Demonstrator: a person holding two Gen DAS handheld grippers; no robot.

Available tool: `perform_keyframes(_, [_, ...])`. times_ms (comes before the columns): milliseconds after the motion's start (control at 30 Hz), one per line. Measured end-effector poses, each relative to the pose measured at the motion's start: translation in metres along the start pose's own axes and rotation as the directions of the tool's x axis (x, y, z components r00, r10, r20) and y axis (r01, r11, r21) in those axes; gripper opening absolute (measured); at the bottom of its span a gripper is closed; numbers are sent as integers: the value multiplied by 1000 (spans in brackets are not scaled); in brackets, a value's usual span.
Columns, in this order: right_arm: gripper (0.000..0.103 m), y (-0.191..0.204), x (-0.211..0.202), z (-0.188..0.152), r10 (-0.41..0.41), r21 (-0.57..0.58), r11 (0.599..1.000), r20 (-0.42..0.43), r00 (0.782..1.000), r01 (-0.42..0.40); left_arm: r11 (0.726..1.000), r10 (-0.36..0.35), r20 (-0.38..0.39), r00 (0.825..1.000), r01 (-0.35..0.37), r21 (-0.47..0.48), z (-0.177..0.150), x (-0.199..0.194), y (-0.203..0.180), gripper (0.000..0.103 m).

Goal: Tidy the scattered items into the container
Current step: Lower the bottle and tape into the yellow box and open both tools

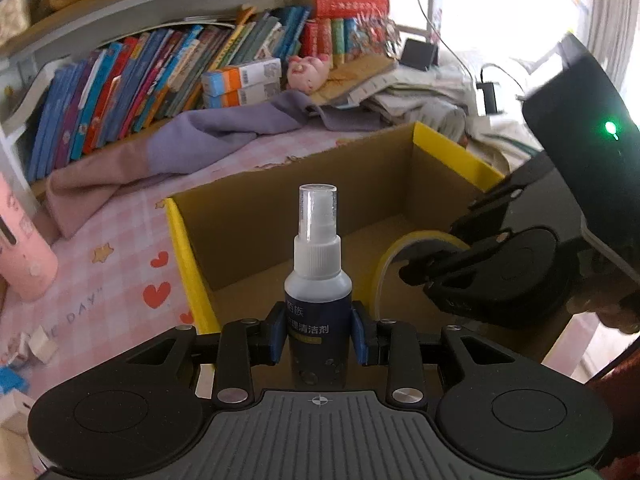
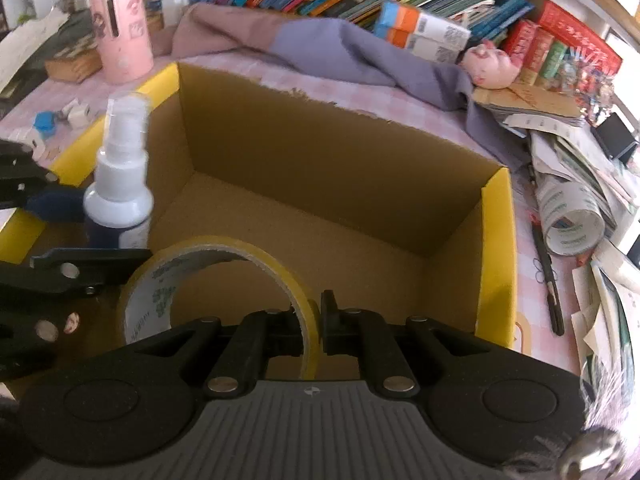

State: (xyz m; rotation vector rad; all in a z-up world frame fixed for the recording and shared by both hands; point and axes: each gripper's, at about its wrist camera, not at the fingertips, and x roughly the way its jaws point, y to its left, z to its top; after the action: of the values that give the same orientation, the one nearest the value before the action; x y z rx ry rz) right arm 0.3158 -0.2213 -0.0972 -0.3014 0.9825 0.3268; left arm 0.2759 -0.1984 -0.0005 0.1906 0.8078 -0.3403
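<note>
The spray bottle (image 1: 318,280) was clamped upright in the left tool (image 1: 319,338), and the tape roll (image 2: 216,280) was pinched by its band in the right tool (image 2: 311,334), both held over the open cardboard box (image 2: 496,240). Each was best lowered close to the bare floor before release, the bottle kept from toppling. Nothing was seen lying in the box.
</note>
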Motion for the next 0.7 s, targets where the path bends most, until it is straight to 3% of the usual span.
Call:
perform_keyframes(133, [11,2,3,-1,38,-18,999,-44,998,-38,999,26,-8,1000,-26,35,0,3,-6,32])
perform_keyframes(200, [22,1,3,-1,42,-2,999,-52,998,-42,999,30,-7,1000,-30,32,1,2,-5,33])
perform_keyframes(267, [29,0,2,0,33,11,999,-48,998,-33,999,25,-5,1000,-24,42,0,1,-6,38])
perform_keyframes(367, [30,-1,0,-1,24,21,1000,-27,999,-24,999,16,4,1000,-16,50,-2,-3,-10,49])
perform_keyframes(433, [31,-2,-3,-3,10,45,999,0,1000,-10,998,20,34,999,-22,61,-4,-10,-13,54])
perform_keyframes(700, [54,-3,-26,-11,-34,141,990,117,993,18,994,92,175,980,-100,35,-10,-40,-11,73])
